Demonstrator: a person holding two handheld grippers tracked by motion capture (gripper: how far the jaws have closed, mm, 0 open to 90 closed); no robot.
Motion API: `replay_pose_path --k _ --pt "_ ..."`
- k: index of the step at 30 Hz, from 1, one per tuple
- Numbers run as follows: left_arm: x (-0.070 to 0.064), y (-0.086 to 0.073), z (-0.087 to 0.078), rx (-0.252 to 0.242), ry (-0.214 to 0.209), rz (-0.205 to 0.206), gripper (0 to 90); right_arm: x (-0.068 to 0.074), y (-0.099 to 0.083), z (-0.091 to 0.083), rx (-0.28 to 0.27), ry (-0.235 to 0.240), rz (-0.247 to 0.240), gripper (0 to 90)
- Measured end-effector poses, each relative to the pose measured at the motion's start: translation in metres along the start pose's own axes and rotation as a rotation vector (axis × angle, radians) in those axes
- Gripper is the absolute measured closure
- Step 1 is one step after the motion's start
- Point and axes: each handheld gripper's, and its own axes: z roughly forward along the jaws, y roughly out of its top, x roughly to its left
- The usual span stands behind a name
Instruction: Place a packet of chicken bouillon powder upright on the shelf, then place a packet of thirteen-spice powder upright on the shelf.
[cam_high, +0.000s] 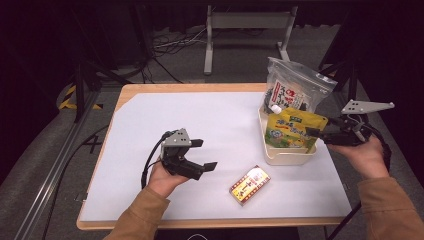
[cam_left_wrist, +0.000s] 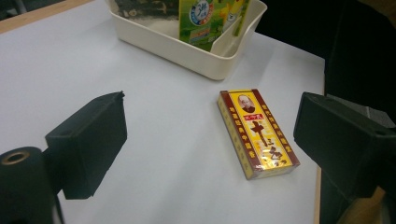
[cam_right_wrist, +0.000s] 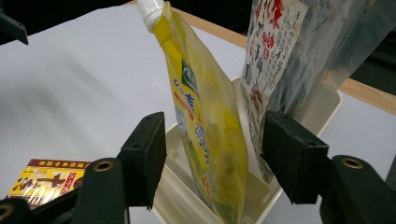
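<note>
White table (cam_high: 200, 120); yellow pouch (cam_right_wrist: 205, 135) between right fingers (cam_right_wrist: 144, 154).

Spouted pouch (cam_right_wrist: 201, 121): glossy yellow plastic film
Bin (cam_left_wrist: 187, 46): smooth cream plastic
Box (cam_left_wrist: 257, 133): glossy printed cardboard
Table (cam_high: 200, 87): wood rim

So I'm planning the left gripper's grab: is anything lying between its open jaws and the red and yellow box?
Nothing visible does. The left gripper is open, and only bare white table surface lies between its jaws and the red and yellow box. The cream bin stands farther back, off that line.
</note>
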Motion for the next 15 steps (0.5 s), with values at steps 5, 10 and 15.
replay_pose_path --k 5,10,15 --pt "-0.005 0.002 0.006 0.018 -0.009 0.011 9.6 0.009 0.001 -0.012 -0.021 -0.039 0.004 36.1" --pt "-0.010 0.003 0.012 0.041 0.000 0.013 9.1 0.020 0.001 -0.026 -0.034 -0.066 -0.006 34.7" --pt "-0.014 0.003 0.018 0.061 0.021 0.009 7.8 0.031 -0.003 -0.039 -0.047 -0.088 0.000 32.9"
